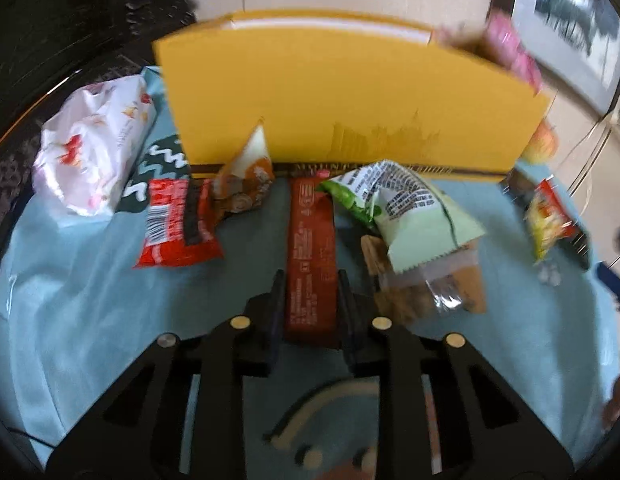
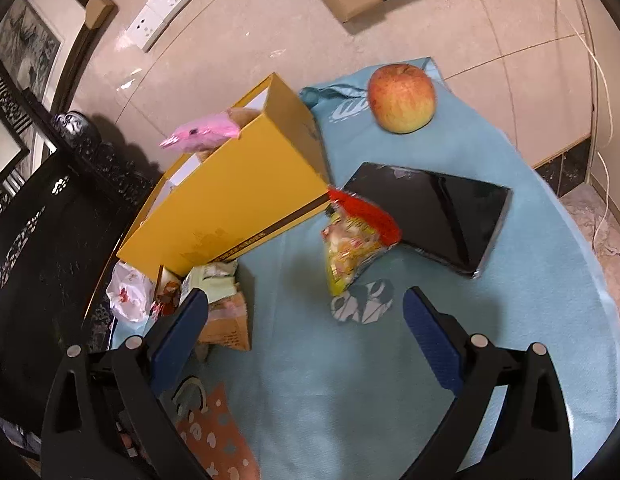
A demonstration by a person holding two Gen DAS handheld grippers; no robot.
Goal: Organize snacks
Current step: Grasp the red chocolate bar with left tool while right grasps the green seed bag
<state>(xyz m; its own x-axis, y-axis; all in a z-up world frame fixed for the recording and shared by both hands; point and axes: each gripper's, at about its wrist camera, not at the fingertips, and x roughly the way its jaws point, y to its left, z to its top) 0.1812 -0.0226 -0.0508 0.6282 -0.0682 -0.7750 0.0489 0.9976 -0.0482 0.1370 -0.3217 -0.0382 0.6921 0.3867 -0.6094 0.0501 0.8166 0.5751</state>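
A yellow box (image 1: 349,100) stands open at the back of the blue cloth; it also shows in the right wrist view (image 2: 230,196), with a pink packet (image 2: 202,134) sticking out of it. My left gripper (image 1: 310,280) is shut on a long dark red snack bar (image 1: 311,248) that lies on the cloth. Beside it lie a red packet (image 1: 176,224), a brown-and-white packet (image 1: 246,176), a pale green packet (image 1: 409,212) and a clear cookie pack (image 1: 429,284). My right gripper (image 2: 306,312) is open and empty, above the cloth near a yellow-and-red packet (image 2: 353,244).
A white-and-pink bag (image 1: 94,148) lies at the left. An apple (image 2: 401,98) and a black flat box (image 2: 437,212) lie on the blue cloth (image 2: 389,380) to the right. An orange dotted bag (image 2: 214,432) is near the front. Dark carved furniture (image 2: 50,220) stands at the left.
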